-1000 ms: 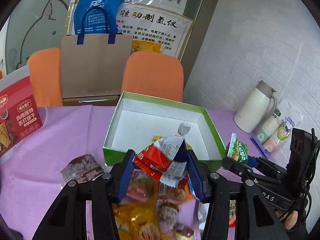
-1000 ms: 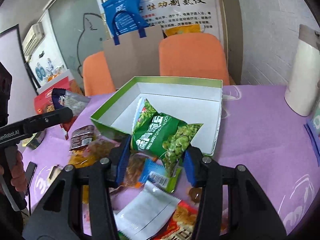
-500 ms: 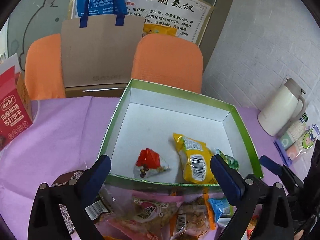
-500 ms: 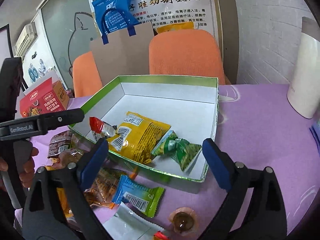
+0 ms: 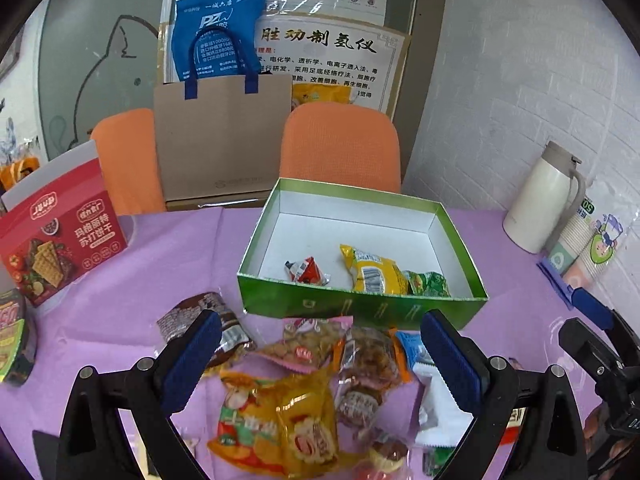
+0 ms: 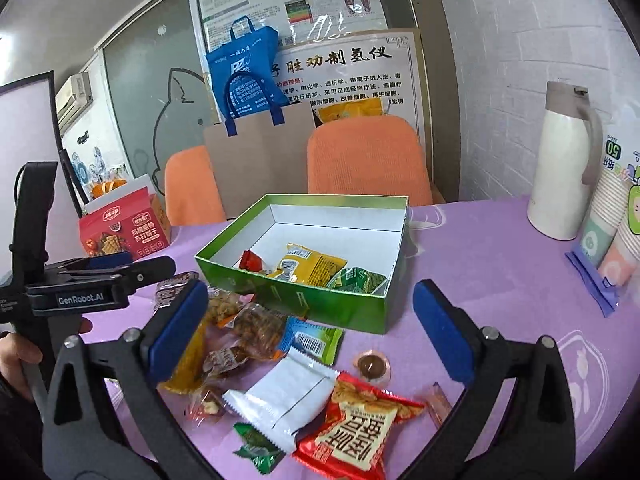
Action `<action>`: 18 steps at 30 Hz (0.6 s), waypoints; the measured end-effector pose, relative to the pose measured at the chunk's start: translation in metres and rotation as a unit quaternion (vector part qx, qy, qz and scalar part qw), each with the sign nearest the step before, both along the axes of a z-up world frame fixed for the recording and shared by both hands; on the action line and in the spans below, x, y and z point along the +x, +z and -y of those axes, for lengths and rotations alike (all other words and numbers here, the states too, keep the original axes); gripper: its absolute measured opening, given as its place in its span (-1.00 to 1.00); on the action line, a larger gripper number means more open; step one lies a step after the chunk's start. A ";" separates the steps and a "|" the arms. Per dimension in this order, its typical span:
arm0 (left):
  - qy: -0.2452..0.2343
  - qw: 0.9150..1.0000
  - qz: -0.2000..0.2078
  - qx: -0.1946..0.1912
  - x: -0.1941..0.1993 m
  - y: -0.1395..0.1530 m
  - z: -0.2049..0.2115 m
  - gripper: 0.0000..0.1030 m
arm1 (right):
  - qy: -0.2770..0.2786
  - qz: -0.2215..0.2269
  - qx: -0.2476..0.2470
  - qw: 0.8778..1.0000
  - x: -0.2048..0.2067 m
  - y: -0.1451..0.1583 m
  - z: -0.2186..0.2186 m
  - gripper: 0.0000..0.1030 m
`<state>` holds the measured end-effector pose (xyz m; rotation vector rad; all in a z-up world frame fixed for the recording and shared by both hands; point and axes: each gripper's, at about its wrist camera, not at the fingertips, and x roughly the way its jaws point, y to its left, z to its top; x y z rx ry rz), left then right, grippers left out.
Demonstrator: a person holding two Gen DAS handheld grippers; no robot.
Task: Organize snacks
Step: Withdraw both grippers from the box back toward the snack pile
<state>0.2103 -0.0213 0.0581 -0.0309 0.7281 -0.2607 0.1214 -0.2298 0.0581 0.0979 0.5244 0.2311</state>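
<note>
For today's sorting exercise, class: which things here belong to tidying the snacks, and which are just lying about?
Part of the job:
green box
three packets inside it
loose snack pile
red packet
white packet
left tool and right tool, both open

Just lying about:
white jug
paper cups
red biscuit box
brown paper bag

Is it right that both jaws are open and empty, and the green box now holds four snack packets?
Not quite. The green box holds three packets, not four: a red one, a yellow one and a green one, as the left wrist view shows. The rest is right: the left gripper and the right gripper have open, empty jaws.
</note>
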 end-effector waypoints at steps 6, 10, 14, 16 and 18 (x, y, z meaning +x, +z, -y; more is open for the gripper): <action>-0.015 1.000 0.003 -0.012 -0.053 -0.008 -0.008 0.97 | 0.001 -0.001 -0.012 1.000 -0.051 -0.016 0.002 0.98; -0.033 0.999 -0.003 -0.027 -0.081 -0.028 -0.011 0.97 | -0.016 -0.033 -0.020 0.999 -0.068 -0.045 0.015 0.98; -0.073 0.996 -0.034 -0.048 -0.105 -0.055 -0.002 0.97 | -0.025 -0.089 -0.021 0.995 -0.068 -0.076 0.026 0.98; -0.088 0.994 -0.048 -0.052 -0.116 -0.065 0.007 0.96 | -0.028 -0.105 -0.015 0.994 -0.063 -0.085 0.030 0.96; -0.098 0.992 -0.056 -0.061 -0.124 -0.073 0.015 0.90 | -0.035 -0.116 0.001 0.993 -0.056 -0.088 0.033 0.84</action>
